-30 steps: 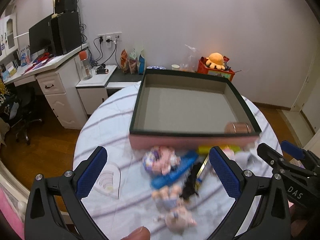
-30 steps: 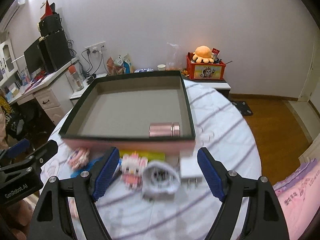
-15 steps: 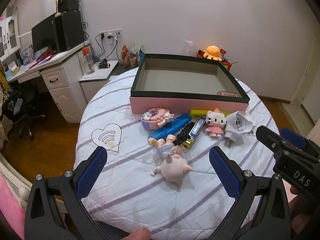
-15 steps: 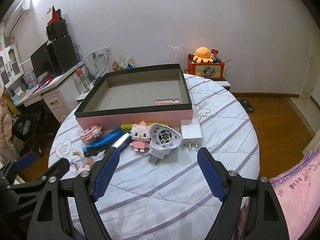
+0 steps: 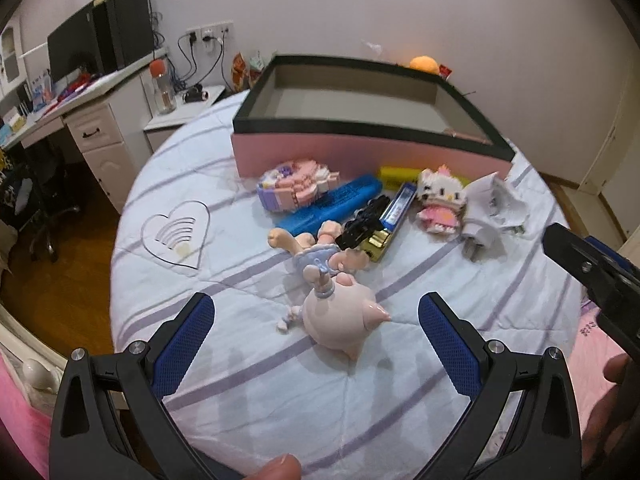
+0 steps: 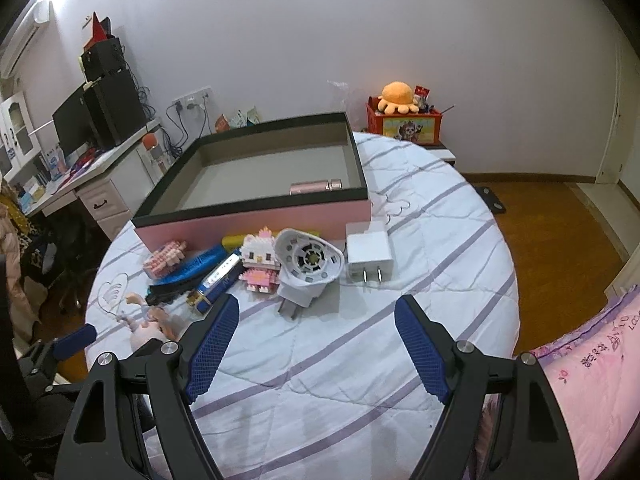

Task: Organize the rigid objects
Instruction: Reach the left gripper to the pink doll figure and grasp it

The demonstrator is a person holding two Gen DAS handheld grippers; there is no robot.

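Observation:
A pink box with a black rim [image 5: 360, 148] [image 6: 256, 220] stands at the back of the round table, a pink metal tube [image 6: 316, 187] inside it. In front lie a pink doll [image 5: 340, 312], a brick cake figure [image 5: 296, 190], a blue case [image 5: 332, 204], a black and gold lighter [image 5: 384, 224], a Hello Kitty brick figure [image 5: 440, 200] [image 6: 260, 264], a round white adapter [image 6: 308, 264] and a white charger [image 6: 368, 252]. My left gripper [image 5: 316, 336] is open, close over the doll. My right gripper [image 6: 316, 340] is open and empty, short of the adapter.
The table has a white striped quilted cover [image 6: 360, 360] with a heart mark [image 5: 176, 232]. A desk with a monitor [image 6: 80, 120] stands at the left, an orange plush on a red box [image 6: 404, 116] at the back. Wooden floor lies to the right.
Both grippers have pulled back from the box toward the table's near edge. The left one has then dropped toward the doll. The tube lies in the box throughout.

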